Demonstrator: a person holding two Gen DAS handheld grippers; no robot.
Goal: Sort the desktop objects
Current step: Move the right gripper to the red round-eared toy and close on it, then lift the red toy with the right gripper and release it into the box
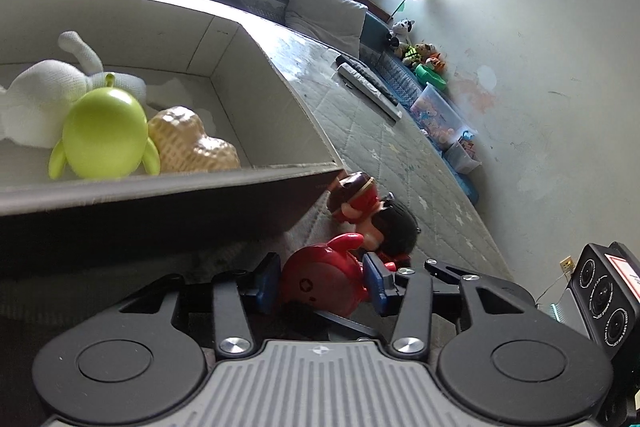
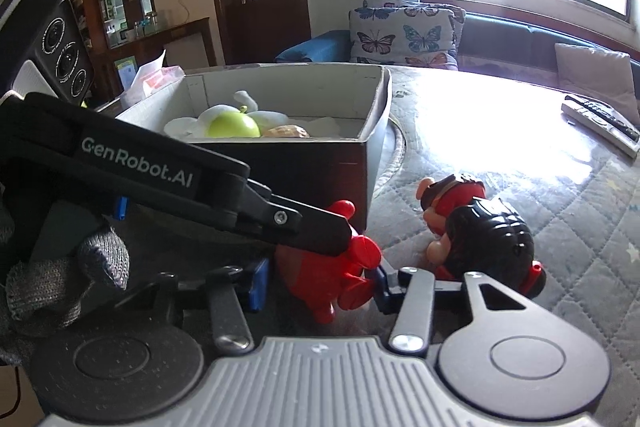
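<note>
Red glossy plastic makes the toy [image 1: 320, 283] look hard, light and a little slippery. It lies on the quilted table [image 1: 400, 163], close beside the dark front wall of the box [image 1: 160, 203]. The left gripper [image 1: 322, 281] has its blue pads [image 1: 269, 279] on both sides of the round body, seemingly pinching it. The right gripper [image 2: 318, 281] also brackets the toy, but I cannot tell if its pads press it. The wide body seems the best place to hold; the small horns and feet could slip out. Inside the box are a green toy [image 1: 104, 135], a peanut [image 1: 192, 143] and a white plush [image 1: 44, 95]. A doll [image 2: 476, 227] lies near. On the left gripper's arm I can read "GenRobot.AI" [image 2: 138, 169].
</note>
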